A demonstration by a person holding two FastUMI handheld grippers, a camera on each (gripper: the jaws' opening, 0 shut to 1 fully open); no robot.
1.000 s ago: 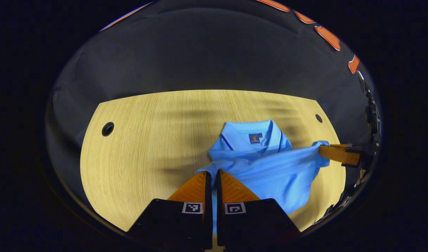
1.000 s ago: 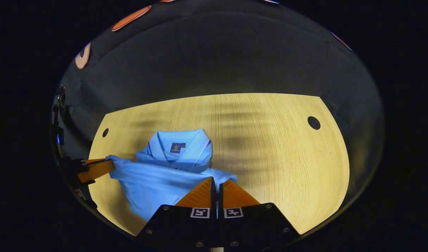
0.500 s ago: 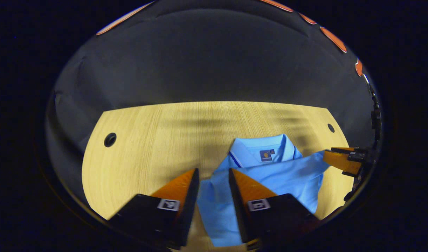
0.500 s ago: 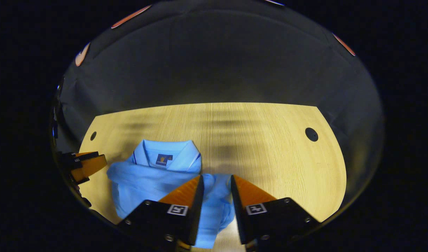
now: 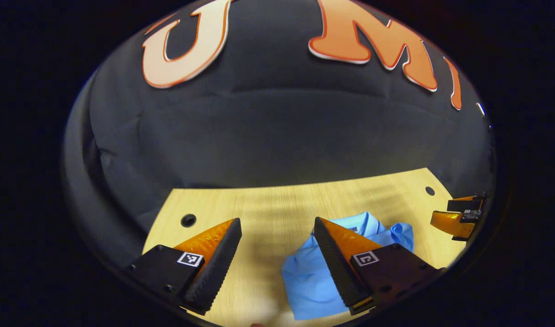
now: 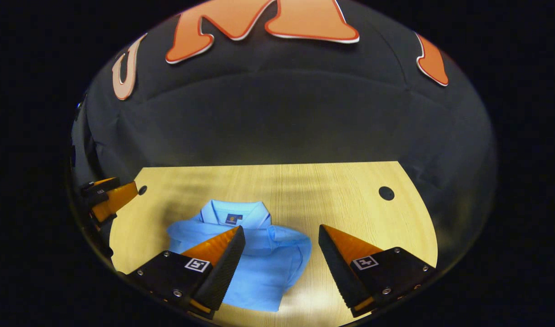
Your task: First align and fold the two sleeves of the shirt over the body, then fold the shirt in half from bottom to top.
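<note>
A light blue polo shirt lies folded on the wooden table, collar toward the far side. In the left gripper view the shirt sits low and to the right, partly behind one finger. My left gripper stands open above the table, nothing between its fingers. My right gripper is open too, raised over the shirt's right part. The right gripper also shows at the far right of the left gripper view, and the left gripper at the far left of the right gripper view.
The table has a round cable hole near each far corner. The black cloth wall stands close behind the far edge. Bare wood lies right of the shirt in the right gripper view.
Both grippers went from shut on the shirt's hem to wide open, letting the cloth drop onto the body. Both have since lifted and tilted up, away from the shirt.
</note>
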